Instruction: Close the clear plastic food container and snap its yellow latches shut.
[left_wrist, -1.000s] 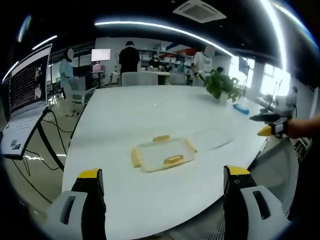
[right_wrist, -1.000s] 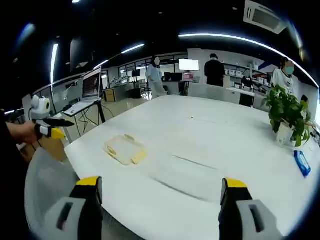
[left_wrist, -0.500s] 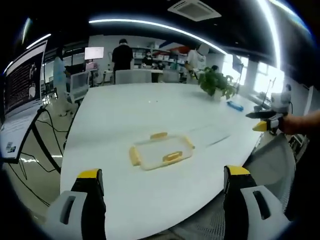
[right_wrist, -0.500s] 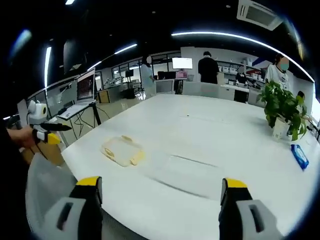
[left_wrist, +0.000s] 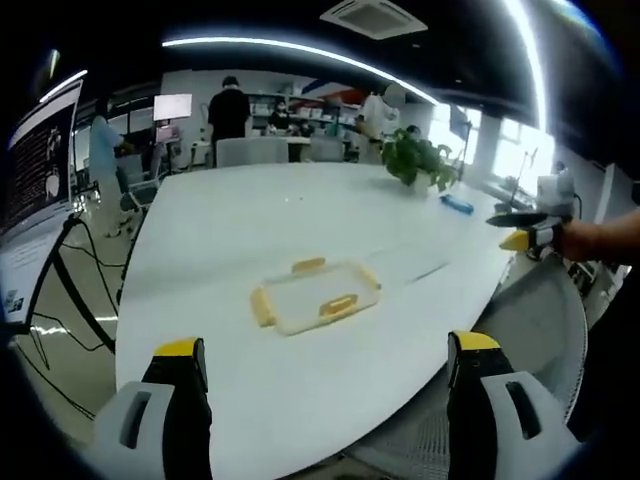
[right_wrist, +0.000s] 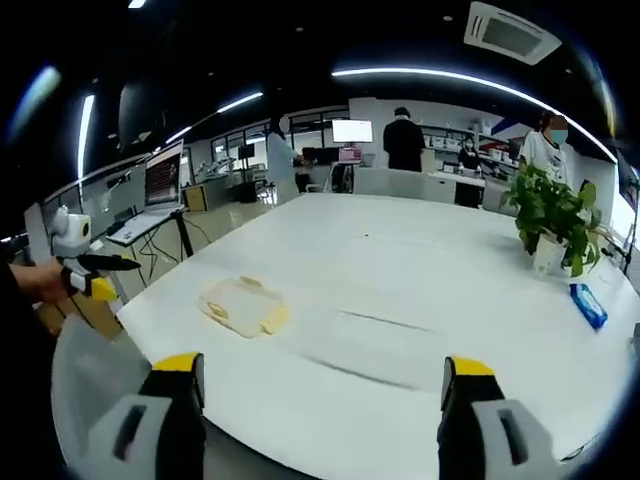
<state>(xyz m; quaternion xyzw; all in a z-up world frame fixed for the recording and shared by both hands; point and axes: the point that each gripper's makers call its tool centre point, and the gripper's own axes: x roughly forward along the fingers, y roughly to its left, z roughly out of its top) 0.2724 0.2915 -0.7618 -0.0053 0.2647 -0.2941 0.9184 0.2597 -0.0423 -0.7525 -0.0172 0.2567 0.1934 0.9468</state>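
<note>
A flat clear plastic container (left_wrist: 315, 297) with yellow latches on its sides lies on the white table (left_wrist: 250, 220), a good way ahead of my left gripper (left_wrist: 326, 345), whose jaws stand wide open with nothing between them. In the right gripper view the same container (right_wrist: 243, 305) sits left of centre, well beyond my right gripper (right_wrist: 320, 365), also wide open and holding nothing. A faint clear rectangular outline (right_wrist: 378, 345) lies on the table beside the container; I cannot tell what it is. A hand holds the right gripper (left_wrist: 525, 232) off the table's right edge, and the left gripper (right_wrist: 90, 275) off its left edge.
A potted plant (right_wrist: 555, 215) and a blue object (right_wrist: 588, 305) stand at the far right of the table. A laptop on a stand (left_wrist: 35, 180) is to the left. Grey mesh chair backs (left_wrist: 535, 330) sit close by. People stand at the back of the room.
Both cameras have drifted a little, so the whole scene has shifted. The container lies where it was, and both grippers stay open.
</note>
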